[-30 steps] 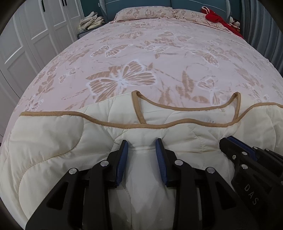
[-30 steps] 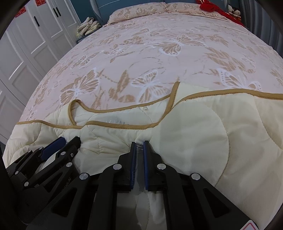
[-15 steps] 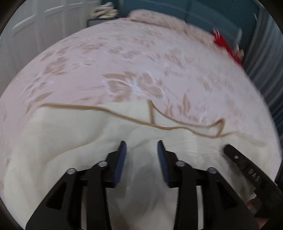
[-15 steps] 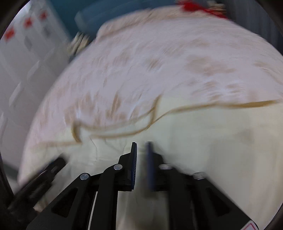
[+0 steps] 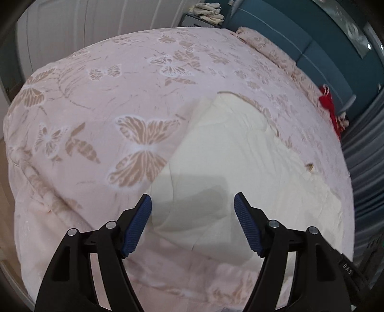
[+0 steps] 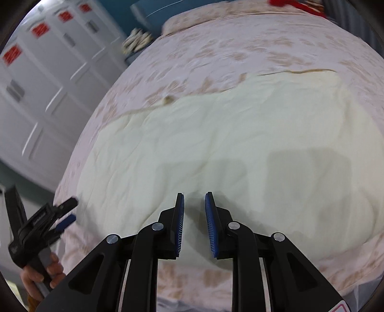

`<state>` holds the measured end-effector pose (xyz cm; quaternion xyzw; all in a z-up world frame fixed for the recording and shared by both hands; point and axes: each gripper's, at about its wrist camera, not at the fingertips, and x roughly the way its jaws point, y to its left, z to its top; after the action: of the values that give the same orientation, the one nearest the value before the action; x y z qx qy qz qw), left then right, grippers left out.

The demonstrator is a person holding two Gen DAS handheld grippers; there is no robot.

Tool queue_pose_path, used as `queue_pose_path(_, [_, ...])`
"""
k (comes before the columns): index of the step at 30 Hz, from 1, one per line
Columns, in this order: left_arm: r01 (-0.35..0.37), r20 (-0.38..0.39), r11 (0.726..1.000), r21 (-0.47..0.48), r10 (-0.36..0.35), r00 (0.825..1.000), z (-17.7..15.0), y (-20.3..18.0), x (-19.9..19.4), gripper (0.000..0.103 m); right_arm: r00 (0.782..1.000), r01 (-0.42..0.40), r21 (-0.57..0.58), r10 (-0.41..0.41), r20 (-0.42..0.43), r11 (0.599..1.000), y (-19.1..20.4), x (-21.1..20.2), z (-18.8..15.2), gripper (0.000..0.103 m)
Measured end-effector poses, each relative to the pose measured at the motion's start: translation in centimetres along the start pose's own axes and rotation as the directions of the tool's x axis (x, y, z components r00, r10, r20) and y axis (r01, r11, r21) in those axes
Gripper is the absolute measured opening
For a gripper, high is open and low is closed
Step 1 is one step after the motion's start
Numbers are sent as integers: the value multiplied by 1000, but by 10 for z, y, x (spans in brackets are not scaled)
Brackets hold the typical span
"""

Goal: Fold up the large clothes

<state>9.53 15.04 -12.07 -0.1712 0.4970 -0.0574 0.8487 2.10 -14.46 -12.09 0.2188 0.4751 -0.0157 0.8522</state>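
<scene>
A cream quilted garment (image 5: pixel 228 153) with tan trim lies spread on the pink butterfly bedspread (image 5: pixel 96 100). It fills the middle of the right wrist view (image 6: pixel 228 144). My left gripper (image 5: pixel 193 206) is wide open and empty, above the garment's near left corner. My right gripper (image 6: pixel 194 204) is open by a small gap and empty, above the garment's near edge. The left gripper also shows at the lower left of the right wrist view (image 6: pixel 45 223), held off the side of the bed.
White wardrobe doors (image 6: pixel 40 79) stand to the left of the bed. A teal headboard (image 5: pixel 319 55) and pillows (image 5: pixel 261 45) are at the far end. A red item (image 5: pixel 331 110) lies near the pillows. A nightstand with folded cloth (image 5: pixel 206 12) stands beyond.
Both grippers have let go of the garment and pulled back and up. The left gripper opened wide and swung left; the right opened a little. The garment now lies flat.
</scene>
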Motion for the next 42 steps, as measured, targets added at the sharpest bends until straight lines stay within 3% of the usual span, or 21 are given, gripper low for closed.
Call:
queue_pose_path(3, [11, -35, 1000, -25, -11, 999, -12, 4, 2, 82, 998, 61, -91, -64, -29, 994, 17, 13, -8, 20])
queue_pose_path(5, [20, -87, 995, -100, -29, 996, -16, 16, 16, 82, 995, 81, -93, -86, -47, 992, 16, 22, -11, 20])
queue_pose_path(8, [57, -95, 984, -170, -74, 993, -18, 25, 23, 84, 993, 79, -71, -84, -80, 994, 10, 32, -12, 19])
queue_pose_path(13, [97, -90, 986, -136, -110, 990, -11, 15, 31, 84, 992, 58, -39, -62, -111, 998, 0, 46, -9, 17])
queue_pose_path(14, [108, -93, 986, -131, -120, 988, -11, 12, 33, 82, 992, 54, -31, -58, -114, 998, -2, 48, -9, 16])
queue_pose_path(16, [122, -99, 985, -124, -135, 986, -8, 4, 34, 66, 992, 44, -13, -45, -118, 999, -5, 51, -8, 15])
queue_pose_path(18, [134, -94, 986, -98, -143, 985, -5, -8, 27, 46, 992, 40, -1, -39, -123, 999, -6, 53, -7, 15])
queue_pose_path(20, [129, -66, 991, -21, -130, 989, -1, -27, 11, 33, 991, 39, -2, -39, -129, 999, -7, 53, -6, 15])
queue_pose_path(23, [134, -25, 988, 76, -132, 991, 2, -51, -18, 25, 992, 42, 44, -36, -123, 998, -9, 34, -5, 13])
queue_pose_path(26, [148, -9, 982, 114, -148, 989, 7, -65, -37, 22, 998, 17, 24, -15, -69, 1000, -4, -2, -17, 13])
queue_pose_path(30, [137, 12, 975, 178, -141, 990, 5, -86, -55, 21, 997, 62, 27, -60, -43, 998, -18, -25, -34, 8])
queue_pose_path(32, [135, 22, 969, 206, -142, 990, 2, -98, -64, 20, 996, 55, 68, -50, -72, 996, -33, -18, -40, 0])
queue_pose_path(37, [147, 26, 946, 288, -161, 987, -5, -129, -80, 18, 995, 14, 83, -6, -98, 996, -40, 3, -47, 0])
queue_pose_path(42, [188, 20, 897, 399, -213, 977, -24, -172, -98, 16, 995, -14, 83, 22, -92, 996, -45, 16, -48, 0])
